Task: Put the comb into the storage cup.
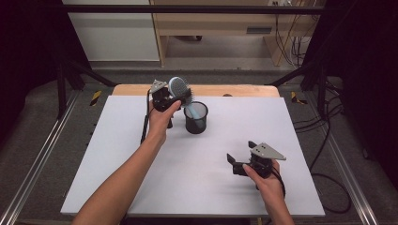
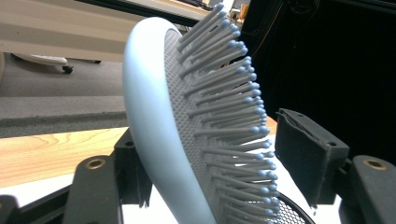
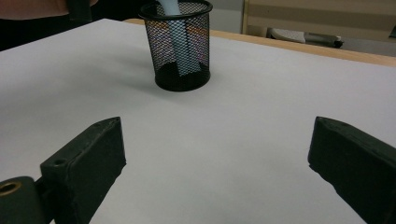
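A light blue hairbrush (image 1: 178, 86) stands tilted with its handle (image 3: 181, 44) down inside a black mesh cup (image 1: 196, 119) at the table's far middle. My left gripper (image 1: 180, 97) is shut on the brush head (image 2: 154, 116). One jaw lies against its smooth back and the bristle tips reach the other jaw. My right gripper (image 1: 240, 152) rests open near the front right of the table, with nothing between its jaws. In the right gripper view, the gripper (image 3: 215, 154) faces the cup (image 3: 180, 51) from a distance.
The white tabletop (image 1: 141, 178) has a wooden strip (image 1: 234, 90) along its far edge. Black frame posts stand at both sides, and cables (image 1: 328, 140) trail on the floor at the right. A wooden shelf unit (image 1: 216, 28) stands beyond the table.
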A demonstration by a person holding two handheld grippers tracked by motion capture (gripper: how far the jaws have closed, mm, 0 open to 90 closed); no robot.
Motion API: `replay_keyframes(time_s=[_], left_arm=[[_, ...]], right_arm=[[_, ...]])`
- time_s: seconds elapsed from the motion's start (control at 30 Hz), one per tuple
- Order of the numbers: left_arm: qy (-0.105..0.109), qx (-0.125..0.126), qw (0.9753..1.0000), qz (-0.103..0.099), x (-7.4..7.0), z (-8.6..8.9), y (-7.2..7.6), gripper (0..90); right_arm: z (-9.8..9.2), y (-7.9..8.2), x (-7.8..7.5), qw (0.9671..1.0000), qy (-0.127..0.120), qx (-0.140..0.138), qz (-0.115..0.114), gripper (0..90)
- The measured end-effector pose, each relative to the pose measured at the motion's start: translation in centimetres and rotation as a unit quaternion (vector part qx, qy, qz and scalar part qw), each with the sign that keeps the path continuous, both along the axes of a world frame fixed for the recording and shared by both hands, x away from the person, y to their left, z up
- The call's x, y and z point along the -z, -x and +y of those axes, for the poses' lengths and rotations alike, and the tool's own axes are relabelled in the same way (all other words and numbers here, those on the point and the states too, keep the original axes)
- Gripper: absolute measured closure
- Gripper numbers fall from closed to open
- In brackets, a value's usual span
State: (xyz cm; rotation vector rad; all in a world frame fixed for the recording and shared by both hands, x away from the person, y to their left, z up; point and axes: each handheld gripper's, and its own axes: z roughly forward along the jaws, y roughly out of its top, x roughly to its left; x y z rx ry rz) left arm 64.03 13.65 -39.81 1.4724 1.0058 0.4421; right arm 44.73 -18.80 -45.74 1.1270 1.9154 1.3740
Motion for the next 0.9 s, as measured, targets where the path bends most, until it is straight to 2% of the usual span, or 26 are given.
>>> replay_keyframes(time_s=[0.4, 0.7, 0.9], left_arm=[[-0.012, -0.004, 0.9999, -0.004, -0.01, 0.03, 0.18, 22.8], [-0.025, -0.009, 0.9996, -0.003, 0.10, -0.18, 0.40, 11.6], [-0.027, -0.013, 0.9996, -0.002, 0.14, -0.20, 0.50, 7.0]], right_arm=[[-0.01, 0.01, -0.02, 1.0000, 0.001, 0.000, -0.001, 4.2], [-0.02, 0.00, -0.02, 1.0000, 0.000, 0.000, -0.001, 4.2], [-0.04, -0.03, -0.02, 1.0000, 0.000, 0.001, 0.000, 4.2]])
